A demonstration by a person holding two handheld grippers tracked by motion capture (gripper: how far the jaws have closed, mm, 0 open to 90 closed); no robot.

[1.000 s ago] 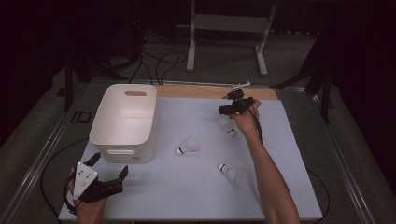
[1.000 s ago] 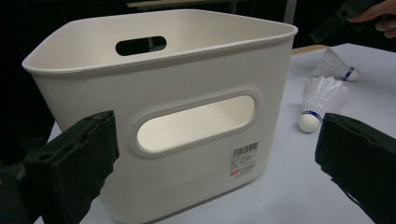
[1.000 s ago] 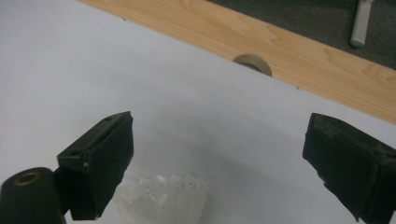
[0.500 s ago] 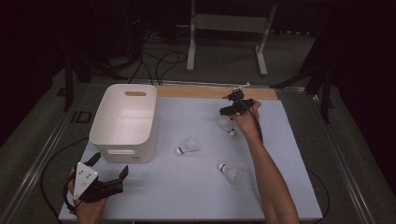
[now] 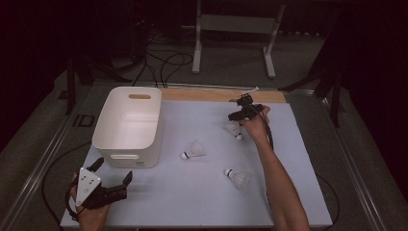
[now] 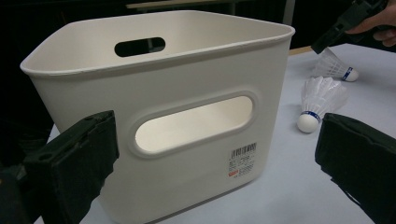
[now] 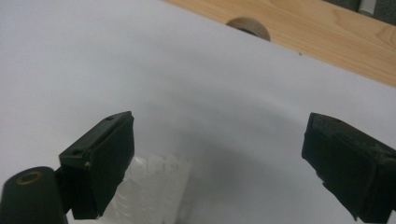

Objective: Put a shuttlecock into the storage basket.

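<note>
Reaching far forward over the white table top (image 5: 192,202), the right forearm is stretched out almost straight from the bottom edge of the high view, with the hand bent slightly inward at the wrist. The right gripper (image 5: 239,117) is held in that hand near the far side of the table, just short of the wooden strip (image 5: 216,95), and is tilted down over a shuttlecock (image 5: 234,130). In the right gripper view its jaws are seen spread wide, and the white feathers of that shuttlecock (image 7: 152,193) lie just beside the left jaw, low in the picture; whether they are touched cannot be told.

A second shuttlecock (image 5: 193,150) lies on its side near the middle of the table, and a third shuttlecock (image 5: 238,177) lies nearer the person, close beside the right forearm. All three are apart from each other.

The left gripper (image 5: 115,185) is held low at the near left corner of the table, the hand resting close to the edge, and is pointed at the white bin (image 5: 127,127). Its jaws are spread wide with nothing between them, and in the left gripper view the bin's handle slot (image 6: 194,123) is framed between them.
</note>
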